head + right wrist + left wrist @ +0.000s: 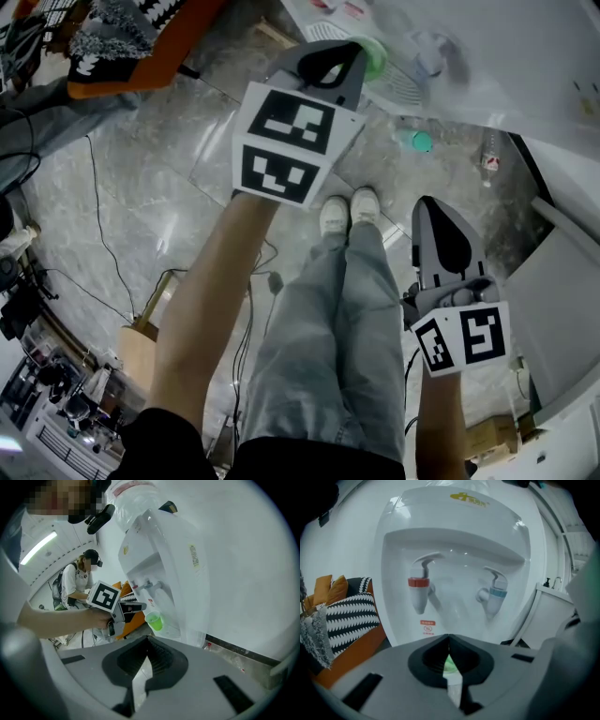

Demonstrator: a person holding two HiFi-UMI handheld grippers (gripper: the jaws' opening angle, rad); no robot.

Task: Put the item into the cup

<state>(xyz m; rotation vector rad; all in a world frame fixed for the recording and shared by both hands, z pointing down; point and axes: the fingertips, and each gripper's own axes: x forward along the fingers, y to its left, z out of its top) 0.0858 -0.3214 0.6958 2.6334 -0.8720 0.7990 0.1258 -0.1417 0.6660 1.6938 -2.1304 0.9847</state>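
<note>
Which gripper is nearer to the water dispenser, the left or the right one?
Left. The left gripper, shut on the green cup, is close in front of the water dispenser, facing its taps. The right gripper is farther off, at its side, shut and empty.

The water dispenser (459, 550) stands straight ahead, with a sofa (351, 639) at its left. The left gripper (330, 67) holds the cup (154, 620) before the dispenser, seemingly below its taps (418, 590). The right gripper (433, 211) hangs lower, well apart, to the right.
</note>
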